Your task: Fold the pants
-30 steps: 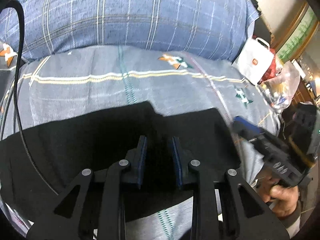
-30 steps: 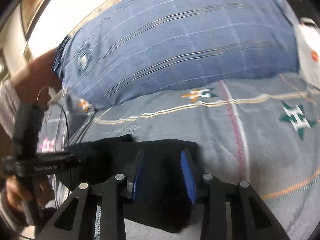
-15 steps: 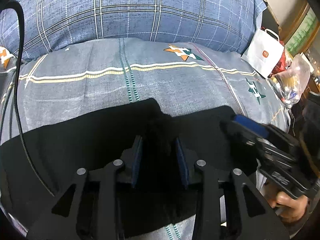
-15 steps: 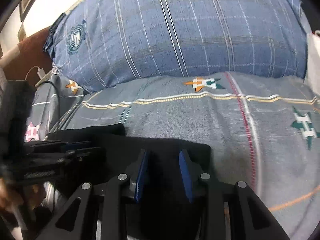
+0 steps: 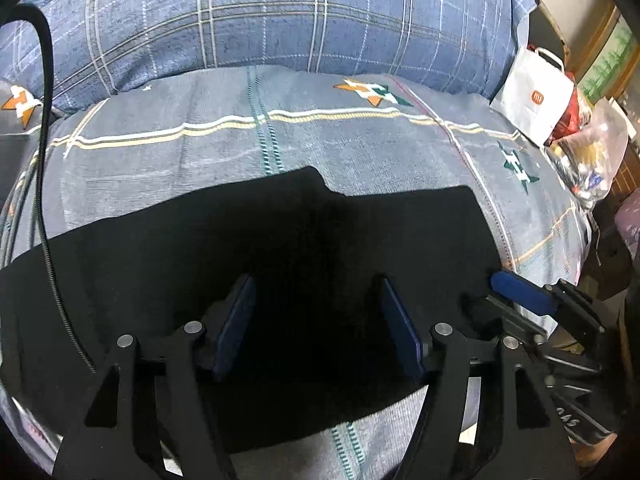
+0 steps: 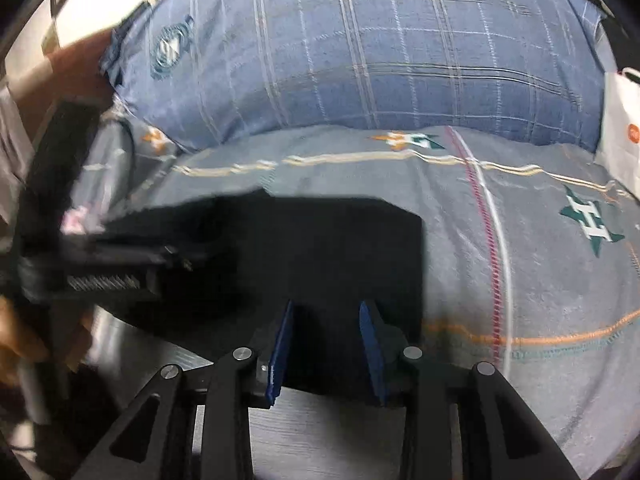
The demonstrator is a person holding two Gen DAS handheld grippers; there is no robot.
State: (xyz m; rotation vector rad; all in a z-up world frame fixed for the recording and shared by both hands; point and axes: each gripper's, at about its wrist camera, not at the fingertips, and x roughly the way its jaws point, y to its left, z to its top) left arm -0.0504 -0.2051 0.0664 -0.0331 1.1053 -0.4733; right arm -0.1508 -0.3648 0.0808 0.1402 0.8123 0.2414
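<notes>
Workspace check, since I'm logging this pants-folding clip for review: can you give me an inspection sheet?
Surface: bed sheet, grey with stripes and star motifs.
Job's things: black pants lying flat on the sheet, far edge stepped.
Clutter: white paper bag and clear plastic bag at the bed's right side.
Grippers: left gripper open over the pants; right gripper open, also over them.
Cables: black cable along the left edge.
Surroundings: blue plaid pillow behind.

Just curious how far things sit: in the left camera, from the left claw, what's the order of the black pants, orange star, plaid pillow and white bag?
1. Pants, right under the left claw.
2. Orange star, ahead on the sheet.
3. Pillow, behind the star.
4. White bag, far right; too close to the pillow to rank.
</notes>
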